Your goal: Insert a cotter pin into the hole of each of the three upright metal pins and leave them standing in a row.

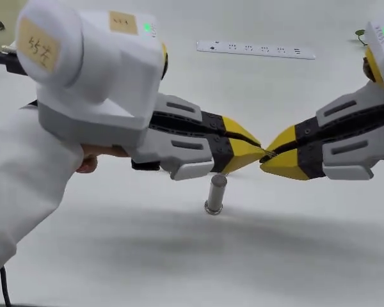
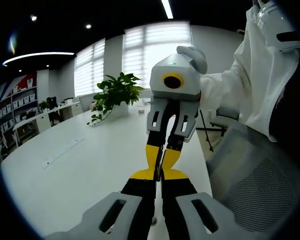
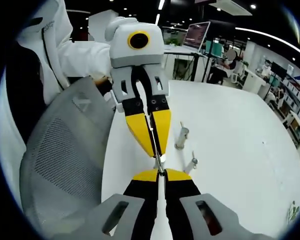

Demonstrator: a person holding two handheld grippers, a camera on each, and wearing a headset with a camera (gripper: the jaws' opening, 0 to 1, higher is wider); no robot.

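The step in hand looks like a regrasp of the cotter pin [image 1: 267, 153] in the air, before any insertion. In the head view the left gripper [image 1: 255, 148] and the right gripper [image 1: 273, 157] meet tip to tip above the desk [image 1: 179, 256], with the thin cotter pin bridging the two sets of yellow tips. Both sets of jaws are closed down narrow. In the right gripper view the cotter pin [image 3: 158, 159] runs from the left gripper's tips into the right gripper's own, so both seem to pinch it, though which one bears it I cannot tell.

One metal pin [image 1: 215, 194] stands upright on the desk just below the meeting tips, untouched. The right gripper view shows two metal pins, one upright [image 3: 181, 136] and a nearer one [image 3: 192, 162] that looks tilted. Whether either carries a cotter pin already is too small to judge.

Next, I judge, one gripper must let go so the other holds the cotter pin by its head with the legs free. The freed gripper should then steady a metal pin while the legs are lined up with its cross hole.
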